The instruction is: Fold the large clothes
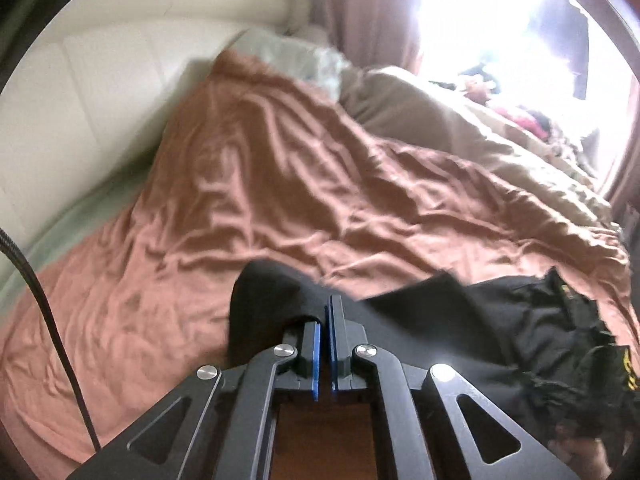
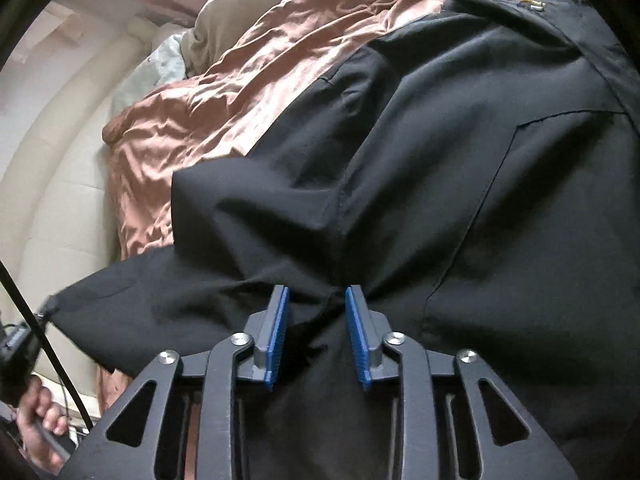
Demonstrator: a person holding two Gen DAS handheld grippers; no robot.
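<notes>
Left gripper (image 1: 325, 316): jaws together, clamped on a fold of the black garment (image 1: 460, 332), which trails off to its right. Right gripper (image 2: 316, 304): jaws part-closed, black cloth bunched and pinched between the blue pads (image 2: 276, 336). Beyond both, garment lies on the rumpled pink bedspread (image 1: 260, 184); beige pillow (image 1: 420, 116) farthest.

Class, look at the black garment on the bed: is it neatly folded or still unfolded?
Unfolded. The black garment sprawls rumpled over the pink bedcover, a sleeve trailing sideways, fabric bunched between the right gripper pads.
</notes>
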